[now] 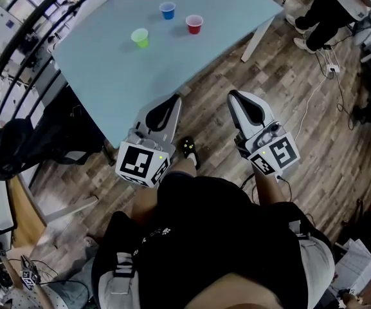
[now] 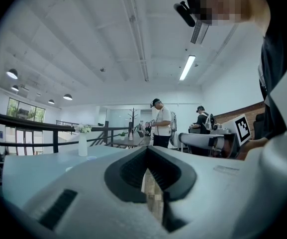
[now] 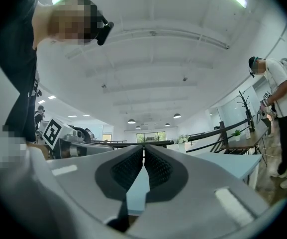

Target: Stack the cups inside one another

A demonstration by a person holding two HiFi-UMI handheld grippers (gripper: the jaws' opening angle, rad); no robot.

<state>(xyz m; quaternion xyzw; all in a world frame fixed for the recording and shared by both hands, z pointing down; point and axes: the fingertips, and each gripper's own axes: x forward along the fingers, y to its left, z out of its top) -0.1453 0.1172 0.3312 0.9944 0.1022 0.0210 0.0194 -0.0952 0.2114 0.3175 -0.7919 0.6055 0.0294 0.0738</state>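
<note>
Left tongs [image 1: 174, 100], right tongs [image 1: 233, 95] closed, empty, before the table [image 1: 108, 69]; green cup [image 1: 140, 38], blue cup [image 1: 167, 10], red cup [image 1: 194, 24] apart.

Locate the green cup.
Head view, upper left: the green cup stands on the pale blue table, leftmost of three, with the blue cup up and to its right and the red cup further right.

I see a pale blue surface [image 1: 108, 69] on a wood-plank floor [image 1: 314, 140], a white vase [image 2: 82, 144], perhaps holding flowers, and a bystander [image 2: 160, 126].

Left claw [image 1: 174, 99] and right claw [image 1: 232, 94] shut, empty.
</note>
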